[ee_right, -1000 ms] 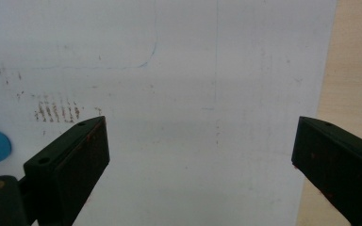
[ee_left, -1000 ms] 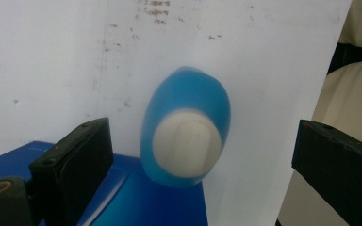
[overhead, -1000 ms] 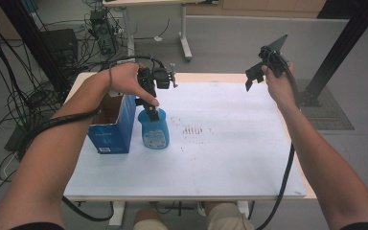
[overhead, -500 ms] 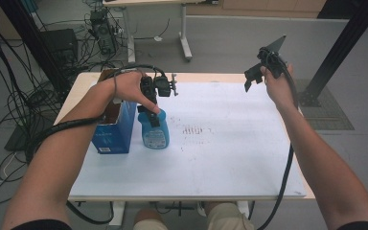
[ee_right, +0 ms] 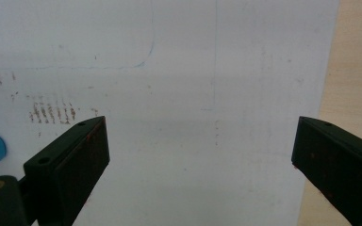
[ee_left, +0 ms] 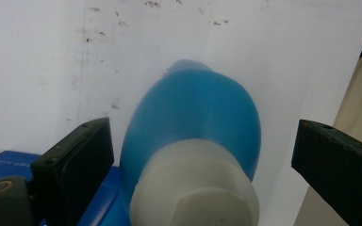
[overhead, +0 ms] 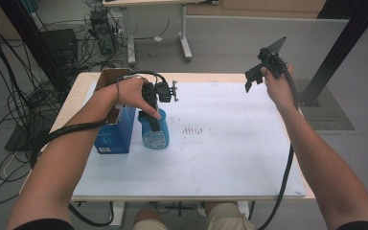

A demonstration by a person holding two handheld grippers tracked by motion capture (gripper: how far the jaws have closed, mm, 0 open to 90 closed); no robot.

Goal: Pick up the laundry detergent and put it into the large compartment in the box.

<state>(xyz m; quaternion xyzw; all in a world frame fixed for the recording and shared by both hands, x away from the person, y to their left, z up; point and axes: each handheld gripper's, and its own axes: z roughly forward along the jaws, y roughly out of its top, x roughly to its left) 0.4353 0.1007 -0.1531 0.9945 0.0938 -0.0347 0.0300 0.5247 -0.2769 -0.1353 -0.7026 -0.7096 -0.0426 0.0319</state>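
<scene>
Table (overhead: 230, 177), seen from the high view: a wooden top covered by a white sheet (overhead: 230, 143) that bears a patch of small dark marks near its middle. The same sheet forms the background of both gripper views, and the marks appear at the left of the right gripper view.

Blue box (overhead: 117, 132): an open-topped carton standing on the left part of the sheet, just beside the bottle; whether the two touch cannot be told. A corner of it shows at the lower left of the left gripper view.

Blue bottle (overhead: 154, 133): a translucent blue plastic bottle with a white screw cap (ee_left: 195, 188), standing upright on the sheet immediately right of the box, in the left half of the table. In the left gripper view it is seen from above, cap nearest the camera, blue body widening below it.

Left gripper (overhead: 154, 115): held from above in the person's left hand (overhead: 132, 93), pointing downward over the bottle's top. Its jaws are spread wide and stand on either side of the cap, with a clear gap on each side; neither pad touches the bottle.

Right gripper (overhead: 250, 81): raised above the far right edge of the table in the person's right hand (overhead: 279, 86), well apart from bottle and box. Its jaws are likewise spread wide, with nothing between them but bare sheet beneath.
</scene>
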